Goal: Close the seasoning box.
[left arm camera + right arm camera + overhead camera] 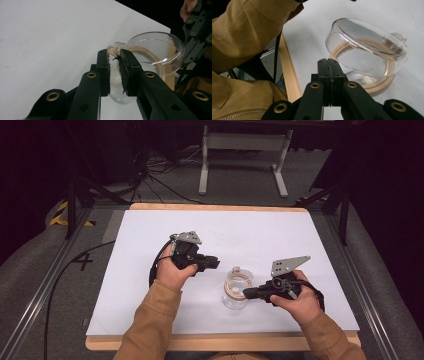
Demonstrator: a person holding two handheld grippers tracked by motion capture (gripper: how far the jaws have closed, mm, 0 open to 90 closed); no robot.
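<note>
Tongs: left [114, 60] narrow, just short of lid tab [118, 47]; right [329, 65] closed w/ nothing, beside jar lid [364, 46] at desk's [150, 230] 6 o'clock. Nip tab squarely, lift slowly.

A clear glass jar [235, 297] with a tan wooden ring [237, 283] around its mouth stands on the white table [150, 270], near the front edge, right of centre. Its clear domed lid [364, 47], with a small tab handle [399, 37], sits tilted, raised off the ring.
</note>
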